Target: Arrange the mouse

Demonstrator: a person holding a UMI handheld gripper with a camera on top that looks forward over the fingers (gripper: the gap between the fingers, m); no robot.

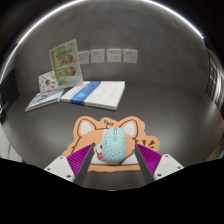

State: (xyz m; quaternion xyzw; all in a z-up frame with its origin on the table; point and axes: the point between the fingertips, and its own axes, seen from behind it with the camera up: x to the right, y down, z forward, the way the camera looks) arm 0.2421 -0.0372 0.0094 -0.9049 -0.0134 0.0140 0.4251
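Between the two fingers of my tool (112, 168) sits the mouse (112, 147), a small pale teal one with pink spots. It rests on an orange mouse pad (92, 131) shaped like a cartoon animal with ears. Both purple pads (148, 158) are close beside the mouse, but I cannot tell if they press it or only stand around it. Beyond the mouse pad, on the grey tabletop (170, 110), lies a white box with a blue stripe (93, 93), and just beside it a flat booklet (45, 99). Behind these stands an upright printed card (64, 58) with green pictures. Its writing is too small to read.
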